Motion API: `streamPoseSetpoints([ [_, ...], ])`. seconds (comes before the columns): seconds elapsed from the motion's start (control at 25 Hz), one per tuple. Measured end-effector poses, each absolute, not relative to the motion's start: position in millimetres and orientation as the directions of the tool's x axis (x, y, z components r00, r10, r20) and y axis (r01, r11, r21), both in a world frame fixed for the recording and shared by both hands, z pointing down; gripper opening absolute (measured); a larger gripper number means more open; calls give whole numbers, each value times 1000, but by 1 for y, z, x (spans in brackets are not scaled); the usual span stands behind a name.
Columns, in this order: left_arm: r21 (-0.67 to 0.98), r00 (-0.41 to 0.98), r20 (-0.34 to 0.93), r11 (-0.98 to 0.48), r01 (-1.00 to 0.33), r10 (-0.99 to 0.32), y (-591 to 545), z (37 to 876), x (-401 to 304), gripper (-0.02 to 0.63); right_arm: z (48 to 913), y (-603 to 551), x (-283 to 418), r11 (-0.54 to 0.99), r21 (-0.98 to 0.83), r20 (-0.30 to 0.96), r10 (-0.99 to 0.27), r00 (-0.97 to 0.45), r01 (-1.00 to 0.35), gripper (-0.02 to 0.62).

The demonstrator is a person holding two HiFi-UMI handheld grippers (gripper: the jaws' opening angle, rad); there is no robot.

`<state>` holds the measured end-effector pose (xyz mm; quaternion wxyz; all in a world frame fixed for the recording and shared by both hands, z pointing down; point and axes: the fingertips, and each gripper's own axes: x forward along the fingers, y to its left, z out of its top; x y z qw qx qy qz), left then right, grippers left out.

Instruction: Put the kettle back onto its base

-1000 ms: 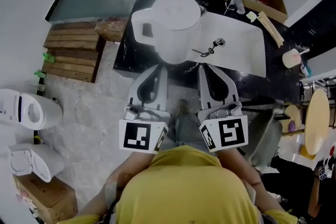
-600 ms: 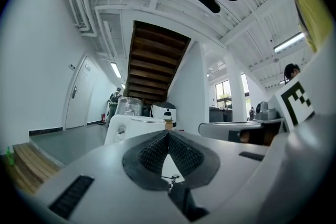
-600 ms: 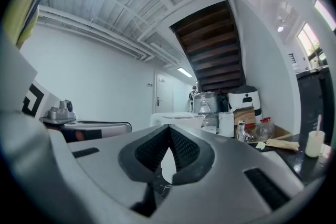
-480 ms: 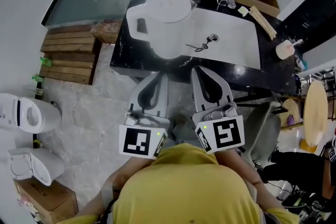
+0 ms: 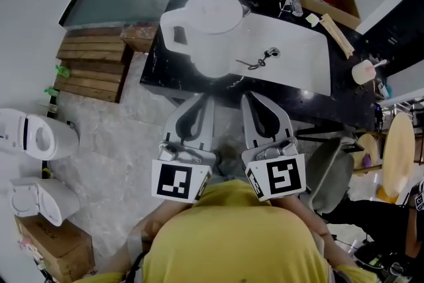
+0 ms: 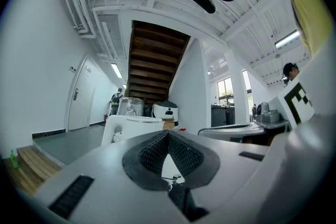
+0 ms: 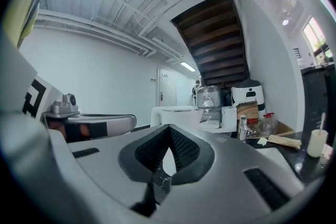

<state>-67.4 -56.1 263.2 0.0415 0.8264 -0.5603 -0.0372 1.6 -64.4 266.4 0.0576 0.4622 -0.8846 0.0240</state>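
White, smooth, rounded kettle (image 5: 207,23) stood upright on the black speckled stone counter (image 5: 154,73), just left of the white rectangular sink (image 5: 301,66). Handle pointed left. Lid shut, contents unseen. Left gripper (image 5: 207,98) and right gripper (image 5: 246,97), grey with ribbed dark pads, were both closed and empty, near the counter's near edge.

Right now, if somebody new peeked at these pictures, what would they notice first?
The big white kettle jumps out first, standing at the left end of the black table. Next come the left tongs and the right tongs, grey, side by side at the table's near edge, both shut with nothing in them.
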Motion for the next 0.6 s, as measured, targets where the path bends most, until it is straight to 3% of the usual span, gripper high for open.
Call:
streamPoseSetpoints([
  [0.6,139,363,-20,-362,-922,-932,-30,267,-47,11,261,-39,3,649,37,107,-759,-642,-760,15],
])
